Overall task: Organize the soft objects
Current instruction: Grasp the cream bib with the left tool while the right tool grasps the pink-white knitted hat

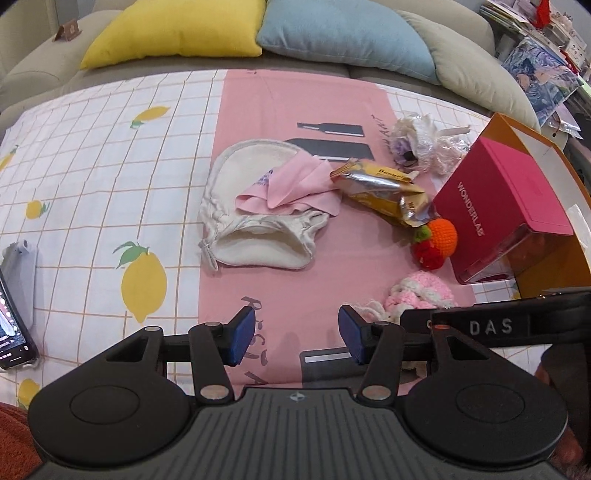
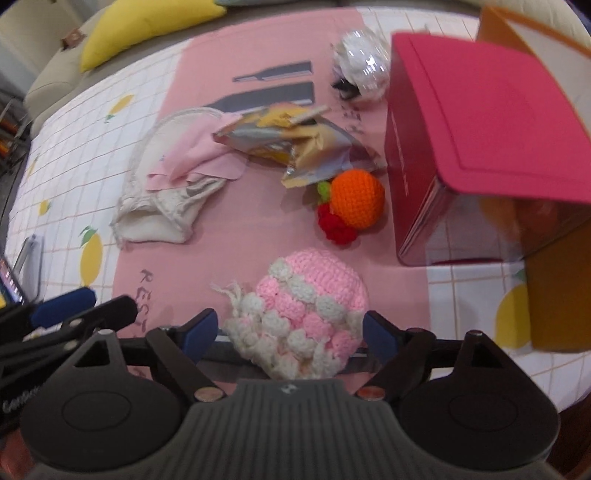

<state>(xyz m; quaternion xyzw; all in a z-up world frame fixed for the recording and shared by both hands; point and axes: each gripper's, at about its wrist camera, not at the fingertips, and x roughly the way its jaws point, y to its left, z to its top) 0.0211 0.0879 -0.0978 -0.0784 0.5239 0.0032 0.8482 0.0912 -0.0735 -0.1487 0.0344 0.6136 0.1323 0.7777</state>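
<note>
The right gripper [image 2: 290, 332] is spread wide around the pink-and-white crochet piece [image 2: 306, 314], which lies between its fingers, neither pad touching; the crochet orange [image 2: 356, 199] sits beyond. The left gripper [image 1: 295, 334] gapes empty, the white pouch [image 1: 258, 206] well ahead of its fingers.

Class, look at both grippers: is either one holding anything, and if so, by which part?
Nothing is held. The left gripper is open over bare cloth. The right gripper is open, its fingers either side of the pink-and-white crocheted hat, not closed on it.

Three cushions [image 1: 177, 33], two crochet toys [image 2: 314, 314], perhaps one pouch [image 1: 255, 221].
</note>
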